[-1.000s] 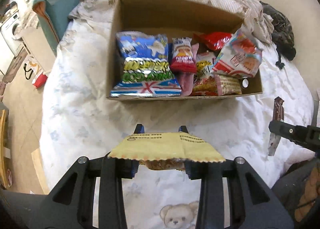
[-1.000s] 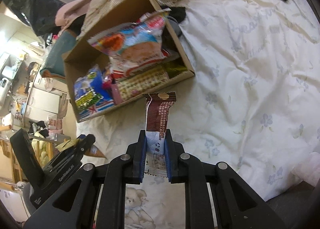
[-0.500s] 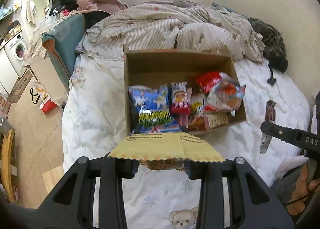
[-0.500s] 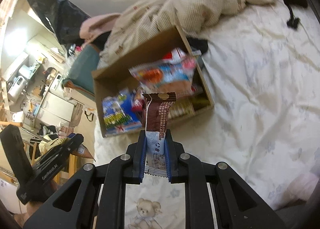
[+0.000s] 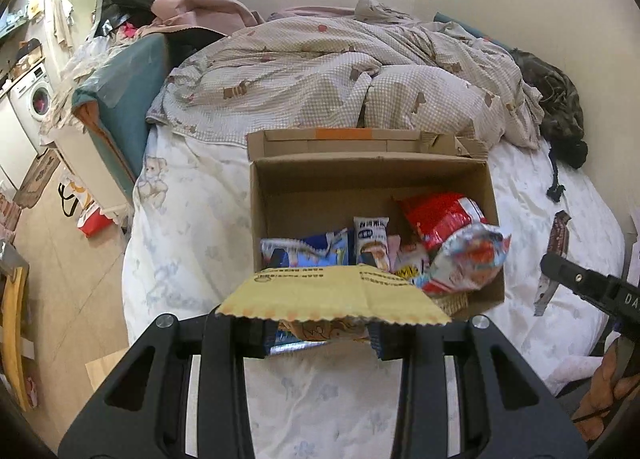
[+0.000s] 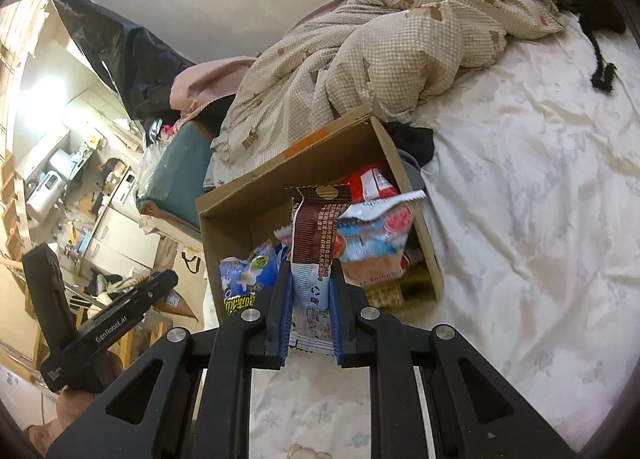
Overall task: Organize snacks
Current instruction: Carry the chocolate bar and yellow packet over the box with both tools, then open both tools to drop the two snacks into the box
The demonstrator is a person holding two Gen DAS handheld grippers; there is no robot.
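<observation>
An open cardboard box (image 5: 312,187) sits on the bed and holds several snack packs, among them a blue bag (image 5: 304,253) and a red bag (image 5: 440,215). My left gripper (image 5: 322,333) is shut on a yellow snack packet (image 5: 332,295), held above the bed just in front of the box. My right gripper (image 6: 311,313) is shut on a brown and white snack bar (image 6: 316,243), also held in front of the box (image 6: 248,211). The bar also shows in the left wrist view (image 5: 554,255), at the right.
The bed has a white bear-print sheet (image 5: 192,227) and a crumpled checked duvet (image 5: 340,75) behind the box. A dark garment (image 5: 556,107) lies at the far right. A teal chair (image 5: 124,99) and the floor lie to the left.
Both grippers have pulled back and tilted up with their snacks. The box now looks smaller and farther, and more of the duvet and room shows.
</observation>
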